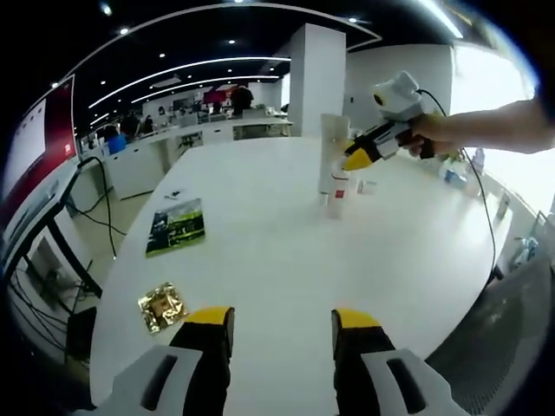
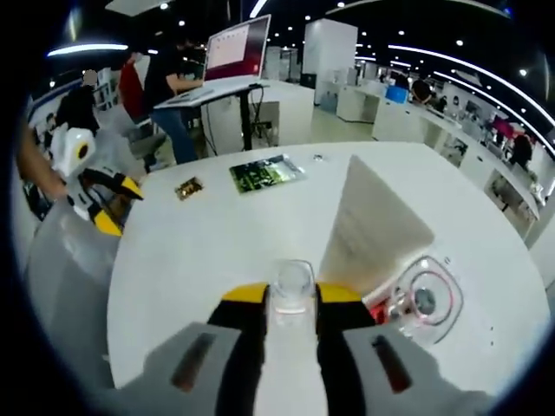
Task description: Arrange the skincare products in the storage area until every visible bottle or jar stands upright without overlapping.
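Two grippers work over a white worktop (image 1: 260,251). In the left gripper view, a gold packet (image 1: 162,307) lies just left of the left gripper (image 1: 282,334), whose jaws stand spread with nothing between them; a green booklet (image 1: 176,227) lies farther ahead on the left. Straight ahead, the right gripper (image 1: 360,156) pinches a tall clear bottle (image 1: 334,165) standing upright (its red-marked base near the worktop). In the right gripper view, the bottle's top (image 2: 293,286) sits clamped between that gripper's jaws, with a clear round jar (image 2: 423,299) just right of them.
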### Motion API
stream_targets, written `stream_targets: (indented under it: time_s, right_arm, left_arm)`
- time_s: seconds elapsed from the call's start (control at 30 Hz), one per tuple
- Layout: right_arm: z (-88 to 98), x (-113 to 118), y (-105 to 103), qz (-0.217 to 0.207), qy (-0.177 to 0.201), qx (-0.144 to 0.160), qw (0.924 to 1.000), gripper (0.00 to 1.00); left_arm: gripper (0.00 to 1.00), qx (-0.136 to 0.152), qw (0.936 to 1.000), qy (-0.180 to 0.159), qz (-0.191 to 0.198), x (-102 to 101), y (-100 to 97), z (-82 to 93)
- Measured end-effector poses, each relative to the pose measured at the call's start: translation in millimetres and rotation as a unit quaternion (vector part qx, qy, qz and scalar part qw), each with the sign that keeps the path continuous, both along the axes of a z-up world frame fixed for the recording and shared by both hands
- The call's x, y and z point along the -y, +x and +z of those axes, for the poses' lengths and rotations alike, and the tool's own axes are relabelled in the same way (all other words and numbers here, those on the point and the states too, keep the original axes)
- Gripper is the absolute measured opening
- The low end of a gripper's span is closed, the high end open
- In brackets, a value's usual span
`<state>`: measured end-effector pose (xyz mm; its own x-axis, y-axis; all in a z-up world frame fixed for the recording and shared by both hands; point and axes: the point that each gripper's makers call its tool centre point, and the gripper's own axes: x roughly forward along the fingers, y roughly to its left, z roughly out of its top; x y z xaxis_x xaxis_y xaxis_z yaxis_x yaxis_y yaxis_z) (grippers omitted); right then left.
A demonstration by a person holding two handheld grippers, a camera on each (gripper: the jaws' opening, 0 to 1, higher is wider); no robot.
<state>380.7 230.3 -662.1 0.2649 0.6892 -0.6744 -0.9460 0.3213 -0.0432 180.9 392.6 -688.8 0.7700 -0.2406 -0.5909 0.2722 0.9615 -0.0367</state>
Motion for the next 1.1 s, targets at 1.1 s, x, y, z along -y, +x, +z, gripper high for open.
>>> stream_targets:
  time_s: [1.1]
  right_arm:
    - [-66.8,6.3,-27.6,-0.338,0.123,-0.299,0.8837,0.27]
  left_arm:
    - [0.45,-0.013,0.9999,0.003,0.001,-2.4,-2.8,-6.2]
